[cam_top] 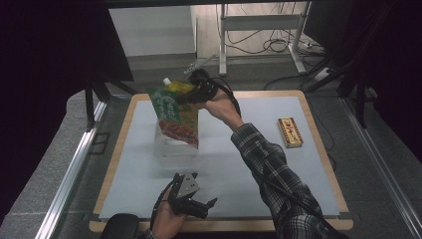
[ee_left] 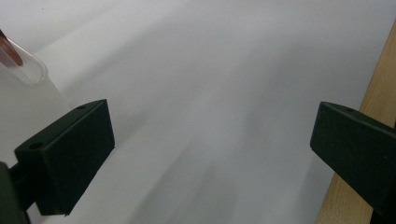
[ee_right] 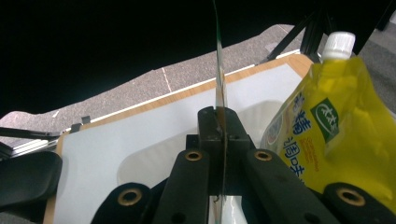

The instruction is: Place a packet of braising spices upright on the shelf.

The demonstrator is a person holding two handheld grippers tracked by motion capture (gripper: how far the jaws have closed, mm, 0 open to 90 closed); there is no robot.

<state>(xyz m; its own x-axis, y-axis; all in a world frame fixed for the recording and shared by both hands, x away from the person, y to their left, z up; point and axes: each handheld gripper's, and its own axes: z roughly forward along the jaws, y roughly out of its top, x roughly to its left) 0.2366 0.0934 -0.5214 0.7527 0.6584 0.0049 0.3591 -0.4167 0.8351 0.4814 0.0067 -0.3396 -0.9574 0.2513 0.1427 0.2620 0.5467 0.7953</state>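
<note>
My right gripper [cam_top: 193, 95] is shut on the top edge of a green and red snack bag [cam_top: 175, 117], which hangs tilted over a clear plastic container [cam_top: 171, 149] on the white mat. In the right gripper view the bag [ee_right: 218, 79] shows edge-on, pinched between the closed jaws [ee_right: 218, 119]. A yellow spouted pouch [ee_right: 336, 126] with a white cap stands just right of those jaws, and it also peeks out behind the bag [cam_top: 174, 85]. My left gripper [cam_top: 201, 199] rests near the table's front edge, open [ee_left: 210, 140], with bare mat between its jaws.
A small yellow and red box [cam_top: 289, 132] lies on the mat's right side. The wooden table rim [ee_left: 378, 84] runs close beside the left gripper. A corner of the clear container [ee_left: 25, 67] shows at the upper left. Table legs and cables stand beyond the far edge.
</note>
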